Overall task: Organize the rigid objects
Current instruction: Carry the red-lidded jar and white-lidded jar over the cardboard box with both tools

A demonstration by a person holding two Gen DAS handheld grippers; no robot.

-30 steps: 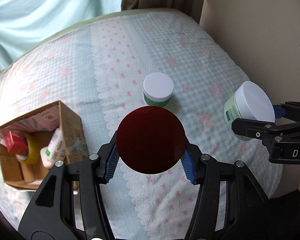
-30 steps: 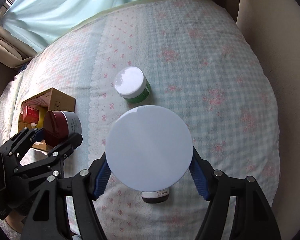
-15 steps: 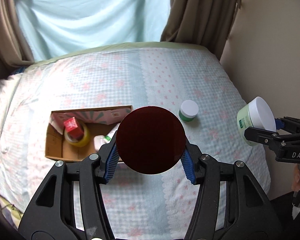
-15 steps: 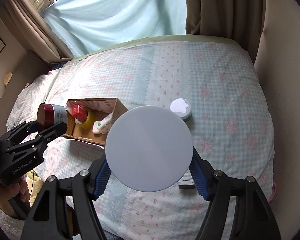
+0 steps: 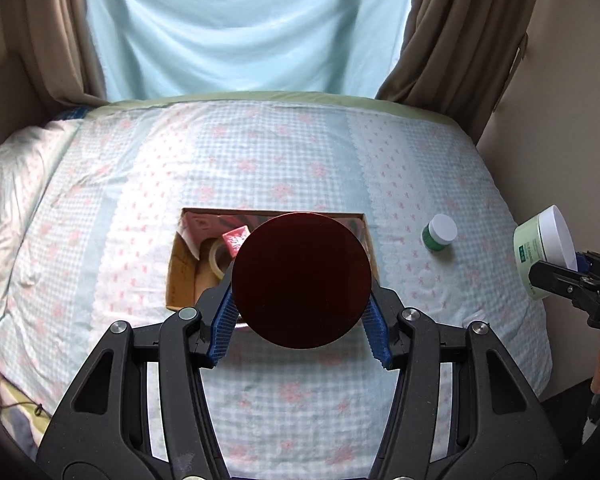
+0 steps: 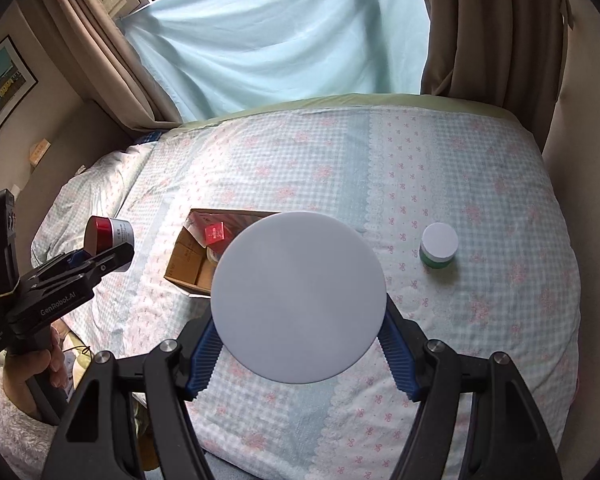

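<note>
Bed (image 5: 100, 240): checked quilt with pink bows; curtains behind.
Cardboard box (image 5: 180, 276): open, mid-bed, holding a tape roll (image 5: 216, 256) and a red packet (image 6: 214, 233); the held lids hide its right part.
Left claw (image 5: 300, 320): clamped on red-lidded jar (image 5: 302, 280), above the box.
Small green jar (image 6: 439, 245): on quilt, right of box.
Right claw (image 6: 300, 356): clamped on white-lidded jar (image 6: 298, 296).
Right view only: red jar's white side.

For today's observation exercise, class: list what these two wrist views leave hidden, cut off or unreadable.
- Cardboard box: right part of its contents hidden by the red-lidded jar in the left view and by the white-lidded jar in the right view.
- Both jars' bodies: hidden behind their own lids in the holding gripper's view.
- Small green jar: label too small.
- Right hand-held gripper: cut by left view's edge.
</note>
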